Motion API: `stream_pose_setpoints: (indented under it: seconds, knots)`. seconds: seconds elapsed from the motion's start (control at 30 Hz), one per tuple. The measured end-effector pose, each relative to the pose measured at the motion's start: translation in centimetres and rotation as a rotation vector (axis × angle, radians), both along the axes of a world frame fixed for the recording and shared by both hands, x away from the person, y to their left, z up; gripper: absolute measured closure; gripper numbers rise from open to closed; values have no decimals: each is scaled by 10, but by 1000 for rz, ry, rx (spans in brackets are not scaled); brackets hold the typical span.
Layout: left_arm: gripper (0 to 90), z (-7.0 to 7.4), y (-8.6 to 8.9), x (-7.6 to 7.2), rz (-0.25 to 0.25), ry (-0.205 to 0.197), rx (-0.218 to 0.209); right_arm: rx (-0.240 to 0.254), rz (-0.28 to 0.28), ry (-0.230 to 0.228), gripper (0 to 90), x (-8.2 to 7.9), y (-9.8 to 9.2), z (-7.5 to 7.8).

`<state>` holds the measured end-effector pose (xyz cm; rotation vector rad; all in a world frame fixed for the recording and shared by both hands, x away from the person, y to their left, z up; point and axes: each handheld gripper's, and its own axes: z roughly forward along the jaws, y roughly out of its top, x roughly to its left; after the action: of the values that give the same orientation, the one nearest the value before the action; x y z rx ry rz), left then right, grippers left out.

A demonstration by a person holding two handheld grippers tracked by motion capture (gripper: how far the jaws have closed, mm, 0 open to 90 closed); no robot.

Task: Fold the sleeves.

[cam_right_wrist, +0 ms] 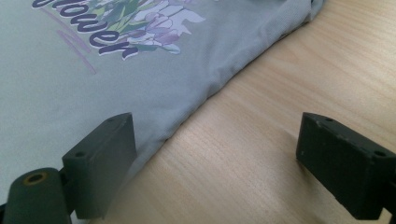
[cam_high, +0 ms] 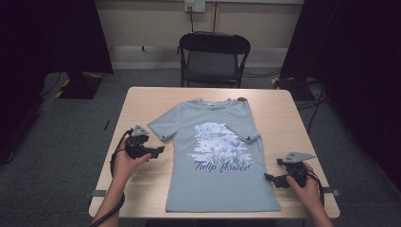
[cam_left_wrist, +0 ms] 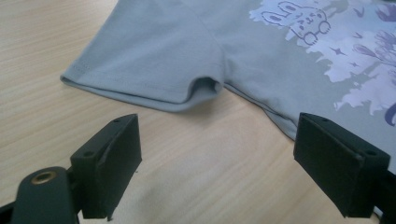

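1. A grey T-shirt lies flat, print up, in the middle of a wooden table.
2. The left gripper sits just beside the left sleeve, jaws spread and empty.
3. The right gripper sits near the right hem, jaws spread and empty.
4. A good grasp likely means sliding one jaw under the cloth edge before closing.

Even overhead light fell on table; room edges left and right sank into near-black. Shadows soft, short, lying close under T-shirt hem and sleeve. No glare. High view small, slightly soft. Gripper views sharper mid-frame on cloth; near black jaws blurred, far print slightly soft.
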<state>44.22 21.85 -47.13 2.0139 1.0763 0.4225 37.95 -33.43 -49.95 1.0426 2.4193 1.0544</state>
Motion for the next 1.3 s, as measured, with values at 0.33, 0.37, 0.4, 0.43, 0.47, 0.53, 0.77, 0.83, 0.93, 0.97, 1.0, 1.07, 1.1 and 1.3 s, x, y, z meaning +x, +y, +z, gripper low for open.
stream_pose_setpoints:
  seconds: [0.33, 0.37, 0.4, 0.43, 0.47, 0.53, 0.77, 0.83, 0.93, 0.97, 1.0, 1.07, 1.1, 1.3]
  knots:
    - [152, 2, 8, 22, 45, -18, 3, 0, 0, 0, 112, 0, 0, 0]
    - [153, 2, 9, 23, 50, -21, 1, 0, 0, 0, 112, 0, 0, 0]
    - [153, 3, 9, 25, 51, -15, -2, 0, 0, 0, 112, 0, 0, 0]
    - [154, 3, 9, 27, 50, -14, -2, 0, 0, 0, 111, 0, 0, 0]
    - [154, 3, 9, 29, 50, -12, 10, 0, 0, 0, 112, 0, 0, 0]
    - [154, 3, 9, 33, 52, -11, 22, 0, 0, 0, 111, 0, 0, 0]
    - [154, 2, 9, 45, 54, -4, 46, 0, 0, 0, 111, 0, 0, 0]
    - [154, 2, 8, 47, 66, -3, 48, 0, 0, 0, 112, 0, 0, 0]
    - [157, 3, 8, 51, 70, -10, 59, 0, 0, 0, 111, 0, 0, 0]
    - [158, 3, 8, 53, 74, -9, 59, 0, 0, 0, 111, 0, 0, 0]
    - [158, 2, 8, 54, 77, -3, 55, 0, 0, 0, 111, 0, 0, 0]
    - [160, 1, 8, 57, 80, 2, 56, 0, 0, 0, 111, 0, 0, 0]
    - [162, 1, 8, 59, 85, 7, 59, 0, 0, 0, 111, 0, 0, 0]
    - [167, -2, 5, 68, 102, 13, 73, 0, 0, 0, 112, 0, 0, 0]
